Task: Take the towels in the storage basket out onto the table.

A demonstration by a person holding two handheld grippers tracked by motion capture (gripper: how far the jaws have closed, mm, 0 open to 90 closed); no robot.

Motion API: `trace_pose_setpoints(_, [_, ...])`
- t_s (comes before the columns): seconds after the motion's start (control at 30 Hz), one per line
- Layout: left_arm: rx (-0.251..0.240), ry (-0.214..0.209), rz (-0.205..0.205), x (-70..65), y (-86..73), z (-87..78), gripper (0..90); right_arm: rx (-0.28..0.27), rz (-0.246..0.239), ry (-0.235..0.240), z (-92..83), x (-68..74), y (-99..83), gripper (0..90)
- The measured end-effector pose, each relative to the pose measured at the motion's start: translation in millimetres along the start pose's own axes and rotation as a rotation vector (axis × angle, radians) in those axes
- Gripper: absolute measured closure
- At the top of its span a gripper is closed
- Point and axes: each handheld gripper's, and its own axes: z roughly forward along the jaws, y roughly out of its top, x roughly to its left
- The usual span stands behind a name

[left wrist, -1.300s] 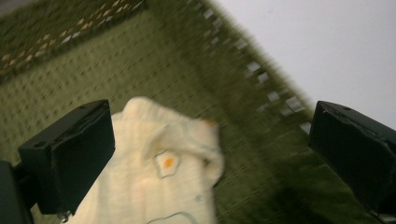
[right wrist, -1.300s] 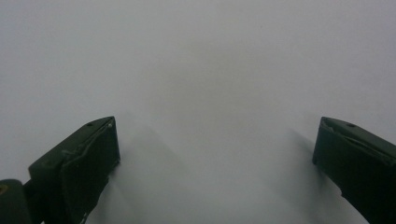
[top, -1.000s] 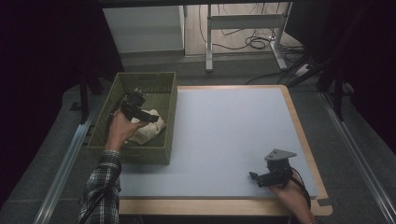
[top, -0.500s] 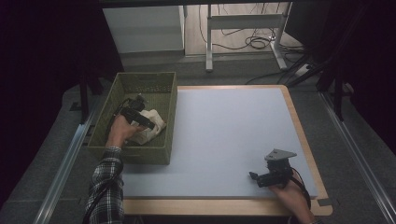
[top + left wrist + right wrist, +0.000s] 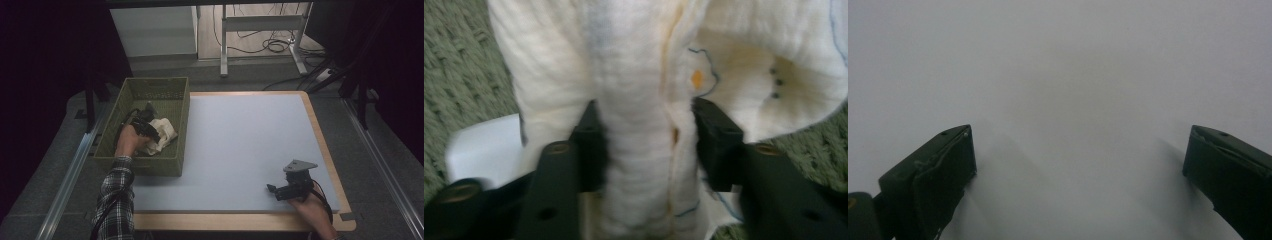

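My left gripper has a thick fold of the cream cloth squarely between its two black jaws. They have just been closing, and in the left gripper view both pads now press into the fabric from either side, bunching it into a ridge that runs up the middle of the gap. Beyond the pads the cloth spreads out wide, pale muslin with a thin blue line and small orange marks on its right part. A white object peeks out from under the cloth at the left; I cannot tell what it is. Green woven flooring shows on both sides of it.

From the high view, my left gripper reaches down into the green basket, which stands at the left edge of the table. The cloth lies crumpled in the near half of the basket, toward its right wall.

My right gripper holds its jaws wide apart with bare pale tabletop between them. In the high view that right gripper rests at the near right corner of the table, well apart from the basket and cloth.
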Motion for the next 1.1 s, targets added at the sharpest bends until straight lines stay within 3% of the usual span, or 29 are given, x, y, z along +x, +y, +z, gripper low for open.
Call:
trace_pose_setpoints(0.03, [0.000,0.000,0.000,0.0,0.0,0.0,70.6,0.000,0.000,0.000,0.0,0.0,0.0,0.6])
trace_pose_setpoints(0.17, [0.001,0.007,0.040,-3.9,0.5,-2.4,76.3,0.000,0.000,0.000,0.0,0.0,0.0,0.6])
trace_pose_setpoints(0.33, [-0.053,0.008,0.042,-4.3,-0.6,-12.1,76.8,0.000,0.000,0.000,0.0,0.0,0.0,0.6])
trace_pose_setpoints(0.53, [-0.127,0.017,0.059,-7.4,-6.6,-39.6,76.4,0.000,-0.001,0.000,0.0,0.0,0.0,0.6])
trace_pose_setpoints(1.1, [-0.232,0.034,0.088,-16.0,-22.0,-101.1,76.1,0.001,0.000,0.000,-0.1,0.0,0.0,0.6])
